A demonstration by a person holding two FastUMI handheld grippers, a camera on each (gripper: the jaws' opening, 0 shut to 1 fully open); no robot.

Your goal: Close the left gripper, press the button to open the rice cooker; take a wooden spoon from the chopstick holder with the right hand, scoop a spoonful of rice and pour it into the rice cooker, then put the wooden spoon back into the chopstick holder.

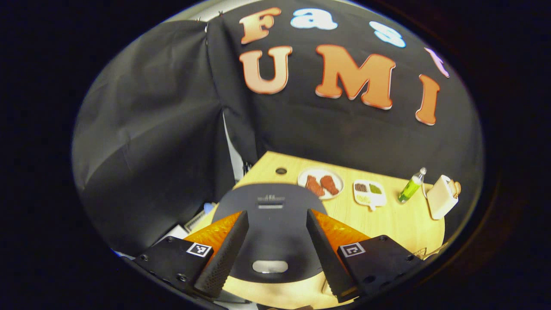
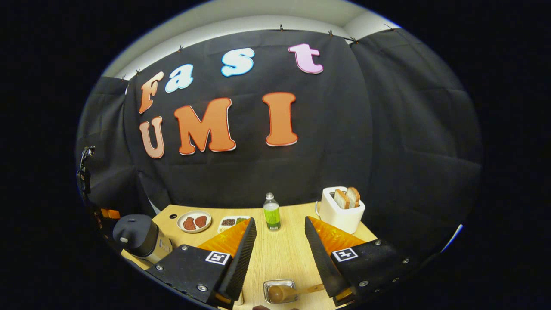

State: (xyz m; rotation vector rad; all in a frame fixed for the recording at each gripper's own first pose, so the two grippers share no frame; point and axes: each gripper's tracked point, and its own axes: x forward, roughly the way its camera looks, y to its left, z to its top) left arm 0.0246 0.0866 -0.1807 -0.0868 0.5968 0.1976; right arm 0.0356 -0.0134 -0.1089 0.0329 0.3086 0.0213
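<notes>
The left gripper (image 1: 275, 241) hangs wide above the dark round-lidded rice cooker (image 1: 270, 224) on the pale wooden desk (image 1: 387, 219); pressing unclosed, its fingers may straddle the oval silver button (image 1: 270, 266); the right gripper (image 2: 277, 254) gapes, empty, over the wooden spoon (image 2: 284, 293).

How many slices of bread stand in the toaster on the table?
2. Both slices of bread stand side by side in the slots on top of the toaster, at the table's far right; more may be hidden inside.
</notes>
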